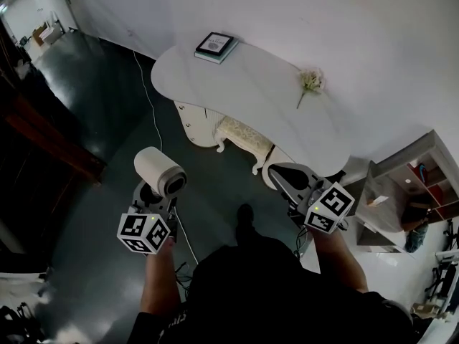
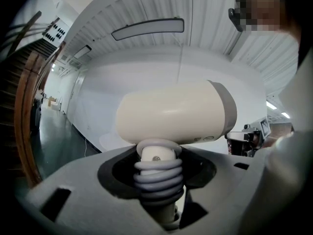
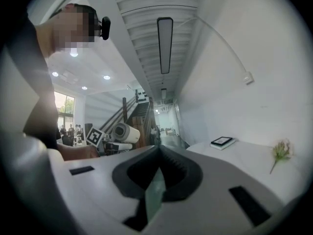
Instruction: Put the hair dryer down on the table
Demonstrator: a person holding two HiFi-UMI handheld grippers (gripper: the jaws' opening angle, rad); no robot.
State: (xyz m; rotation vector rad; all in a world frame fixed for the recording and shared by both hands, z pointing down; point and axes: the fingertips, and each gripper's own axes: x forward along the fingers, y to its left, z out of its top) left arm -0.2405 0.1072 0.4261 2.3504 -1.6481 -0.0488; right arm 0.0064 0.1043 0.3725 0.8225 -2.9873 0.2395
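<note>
A cream hair dryer (image 1: 161, 170) with a grey nozzle end stands upright over the dark floor, left of the white table (image 1: 251, 92). My left gripper (image 1: 158, 196) is shut on its handle, which has a grey cord coiled round it. In the left gripper view the hair dryer (image 2: 171, 114) fills the middle, its barrel lying crosswise above my left gripper (image 2: 159, 177). My right gripper (image 1: 287, 181) hangs near the table's front edge, shut with nothing in it. The right gripper view shows my right gripper (image 3: 157, 153) with its jaws met, and the hair dryer (image 3: 124, 132) far off at the left.
On the curved table lie a book (image 1: 216, 46) at its far left end and a small flower sprig (image 1: 310, 83) toward the right. A pale ornate stool (image 1: 244, 138) stands under the table. A wooden shelf unit (image 1: 416, 185) is at the right. A thin cable (image 1: 147, 99) runs across the floor.
</note>
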